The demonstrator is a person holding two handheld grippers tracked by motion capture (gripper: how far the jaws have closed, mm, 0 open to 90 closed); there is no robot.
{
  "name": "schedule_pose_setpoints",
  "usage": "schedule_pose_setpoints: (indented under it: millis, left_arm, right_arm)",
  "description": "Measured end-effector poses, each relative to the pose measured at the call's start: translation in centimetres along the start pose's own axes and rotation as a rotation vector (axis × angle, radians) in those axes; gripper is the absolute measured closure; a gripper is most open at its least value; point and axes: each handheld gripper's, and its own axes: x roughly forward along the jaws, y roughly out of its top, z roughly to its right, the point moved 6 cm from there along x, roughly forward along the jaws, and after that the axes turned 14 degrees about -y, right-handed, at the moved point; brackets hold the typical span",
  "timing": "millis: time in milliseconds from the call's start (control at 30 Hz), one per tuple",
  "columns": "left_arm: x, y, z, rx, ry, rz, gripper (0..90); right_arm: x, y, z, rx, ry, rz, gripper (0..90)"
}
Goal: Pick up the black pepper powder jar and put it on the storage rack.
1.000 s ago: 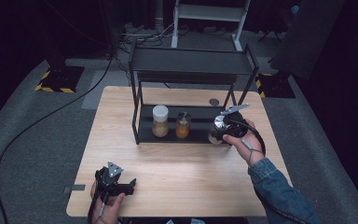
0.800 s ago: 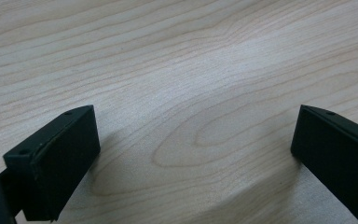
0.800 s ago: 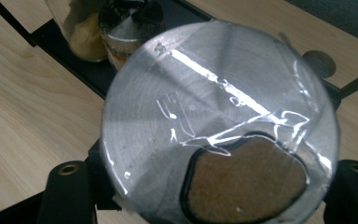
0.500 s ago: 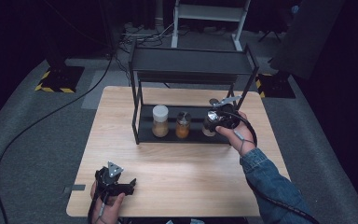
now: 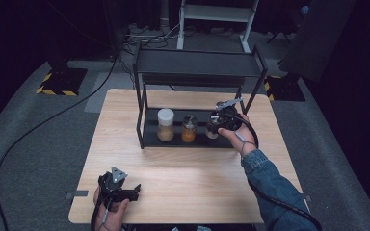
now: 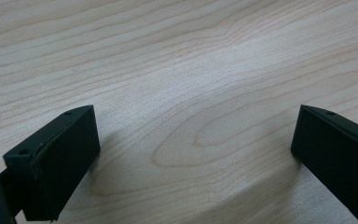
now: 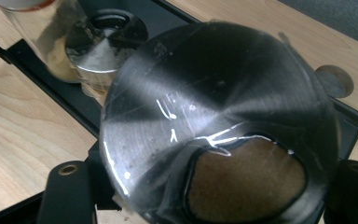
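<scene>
- Biggest thing here is the light wooden worktop (image 5: pixel 183 178), plain grain all over.
- On its far half stands a black metal two-tier shelf rack (image 5: pixel 197 65).
- The rack's bottom tray has a white-lidded glass jar of tan powder (image 5: pixel 165 125) on the left, with a smaller metal-lidded jar of orange spice (image 5: pixel 189 129) just beside it.
- The right hand-held gripper (image 5: pixel 221 122) is at the tray's right end, pinching a round glass spice jar with a brushed metal lid (image 7: pixel 214 121); the lid has a window showing brown powder.
- The left hand-held gripper (image 5: pixel 118 185) sits low at the worktop's near edge, jaws spread wide, nothing between them.
</scene>
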Motion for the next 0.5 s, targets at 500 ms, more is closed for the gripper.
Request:
schedule_pose_setpoints:
  millis: [500]
  left_arm:
    - [0.0,0.0,0.0,-0.002,0.000,0.002,1.0]
  right_arm:
    - [2.8,-1.1,-0.3,0.000,-0.005,-0.035,30.9]
